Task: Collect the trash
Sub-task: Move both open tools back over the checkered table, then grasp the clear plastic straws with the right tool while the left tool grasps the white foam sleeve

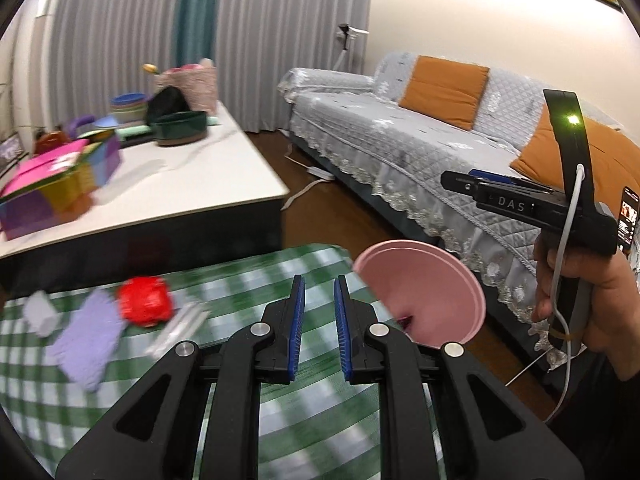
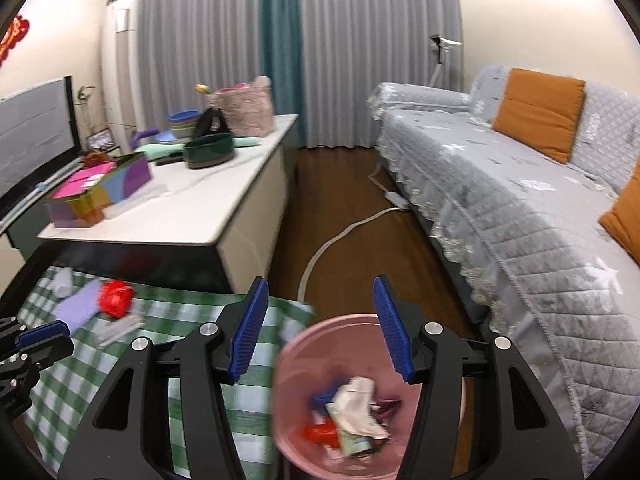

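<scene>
On the green checked tablecloth [image 1: 280,420] lie a crumpled red wrapper [image 1: 145,300] [image 2: 116,298], a lilac piece [image 1: 86,340] [image 2: 76,306], a white scrap [image 1: 40,312] and a clear plastic wrapper [image 1: 176,332]. My left gripper [image 1: 320,280] hovers over the cloth to their right, its jaws a narrow gap apart with nothing between. A pink bin [image 1: 424,292] [image 2: 360,400] stands past the table's right edge, with several wrappers inside. Above the bin my right gripper [image 2: 321,280] stands open and empty. In the left wrist view a hand holds it at the right [image 1: 452,180].
A white low table [image 1: 180,192] behind carries colourful boxes [image 1: 60,184], stacked bowls, a dark green pot [image 2: 210,152] and a pink basket. A grey sofa [image 2: 500,184] with orange cushions fills the right. A power strip [image 2: 396,198] and cable lie on the wooden floor between.
</scene>
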